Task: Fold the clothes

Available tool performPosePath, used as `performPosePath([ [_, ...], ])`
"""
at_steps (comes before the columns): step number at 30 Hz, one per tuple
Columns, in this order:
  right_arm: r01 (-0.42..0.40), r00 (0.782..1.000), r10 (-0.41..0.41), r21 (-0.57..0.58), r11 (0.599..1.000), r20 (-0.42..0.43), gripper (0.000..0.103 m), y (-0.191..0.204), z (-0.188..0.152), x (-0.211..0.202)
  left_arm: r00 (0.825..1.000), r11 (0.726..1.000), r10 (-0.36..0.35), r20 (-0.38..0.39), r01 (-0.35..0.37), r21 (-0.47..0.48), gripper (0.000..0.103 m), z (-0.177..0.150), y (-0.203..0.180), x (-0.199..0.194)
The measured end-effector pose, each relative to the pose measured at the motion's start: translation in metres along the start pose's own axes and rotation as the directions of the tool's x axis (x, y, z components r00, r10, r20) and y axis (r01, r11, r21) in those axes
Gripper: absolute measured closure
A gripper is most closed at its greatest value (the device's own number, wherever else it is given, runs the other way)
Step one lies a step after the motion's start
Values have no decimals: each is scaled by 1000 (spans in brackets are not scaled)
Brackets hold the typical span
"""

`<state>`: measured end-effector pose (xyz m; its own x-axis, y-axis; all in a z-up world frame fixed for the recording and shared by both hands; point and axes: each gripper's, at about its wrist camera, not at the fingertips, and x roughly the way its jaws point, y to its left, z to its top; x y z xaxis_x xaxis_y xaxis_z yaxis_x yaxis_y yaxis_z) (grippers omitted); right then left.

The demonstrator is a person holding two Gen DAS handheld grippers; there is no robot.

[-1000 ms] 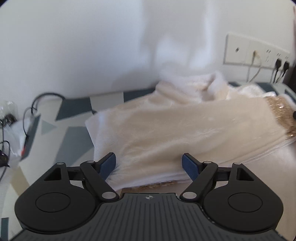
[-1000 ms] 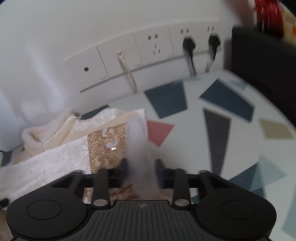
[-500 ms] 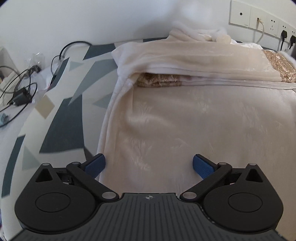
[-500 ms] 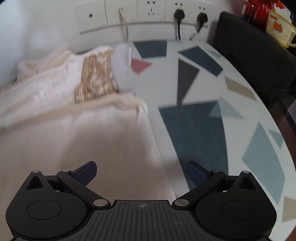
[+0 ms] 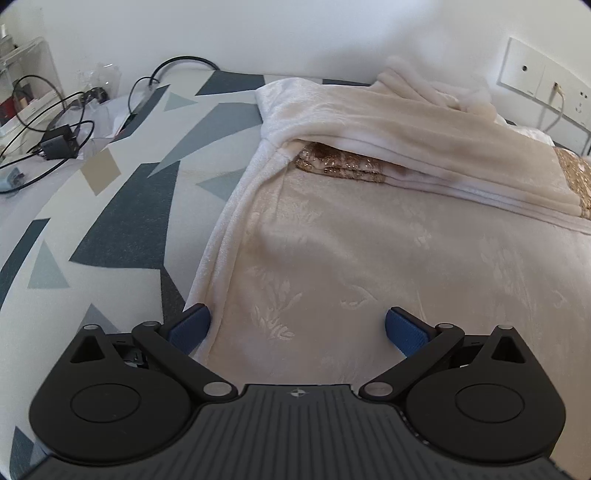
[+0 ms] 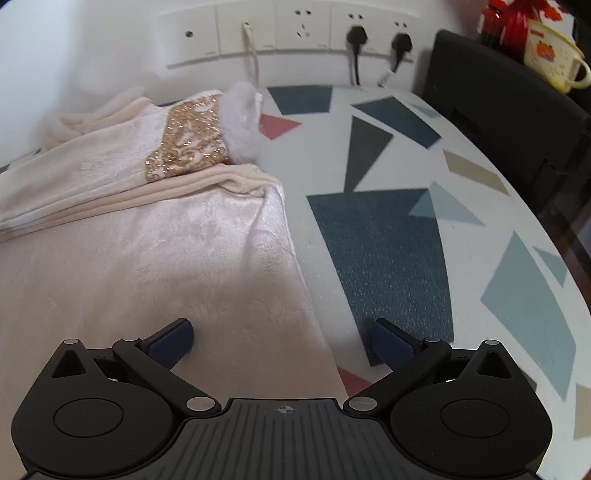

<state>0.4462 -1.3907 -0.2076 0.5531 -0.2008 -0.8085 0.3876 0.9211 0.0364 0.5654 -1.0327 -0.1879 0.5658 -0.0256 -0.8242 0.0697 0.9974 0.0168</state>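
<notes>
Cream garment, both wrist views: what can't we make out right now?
- Near hem of the cream garment: both views, hidden behind the gripper bodies.
- Sequin trim: left wrist view, mostly covered by the folded-over layer.
- Garment's overall shape: cut off by frame edges.
- Left gripper, right gripper: open; fabric contact unclear.

A lived-in home room: a round table under a white cloth printed with blue, grey and red triangles (image 6: 388, 236), a white wall strip of sockets with 2 black plugs (image 6: 288, 33), tangled black charger cables (image 5: 55, 136), and a cream cartoon-printed mug (image 6: 554, 55).
</notes>
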Motion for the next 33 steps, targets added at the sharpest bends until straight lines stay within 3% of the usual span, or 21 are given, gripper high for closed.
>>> performPosePath([
  [4,-47,998,49,-55,997,32,1,-6,-6,-4,999,1000,24,-45,-25,-14,0,2,-3,-2],
  [9,-109,994,109,-115,987,-6,1,-12,-7,-10,996,999,34,-82,-36,-20,0,0,-4,-5],
  [15,-142,990,144,133,981,-10,1,-32,-31,-39,999,999,-14,-40,15,29,0,-15,3,-12],
  [17,-137,990,140,200,970,-1,2,-38,-43,-53,999,996,-43,-13,44,75,0,-24,6,-17],
  [20,-131,990,107,342,931,88,6,-48,-68,-84,992,979,-123,1,122,167,0,-41,17,-28],
  [22,-121,990,81,402,908,114,6,-56,-84,-98,981,955,-192,-12,190,228,0,-51,26,-37],
  [24,-103,991,53,441,891,123,6,-64,-99,-109,965,940,-264,-5,258,222,0,-63,41,-48],
  [28,-88,986,12,458,885,166,6,-75,-128,-127,953,958,-279,117,268,103,2,-89,79,-73],
  [31,-68,985,-4,405,912,175,6,-71,-143,-127,957,960,-266,115,252,124,20,-95,85,-73],
  [33,-51,984,-13,353,934,175,6,-63,-145,-123,962,961,-250,108,233,150,19,-98,86,-72],
])
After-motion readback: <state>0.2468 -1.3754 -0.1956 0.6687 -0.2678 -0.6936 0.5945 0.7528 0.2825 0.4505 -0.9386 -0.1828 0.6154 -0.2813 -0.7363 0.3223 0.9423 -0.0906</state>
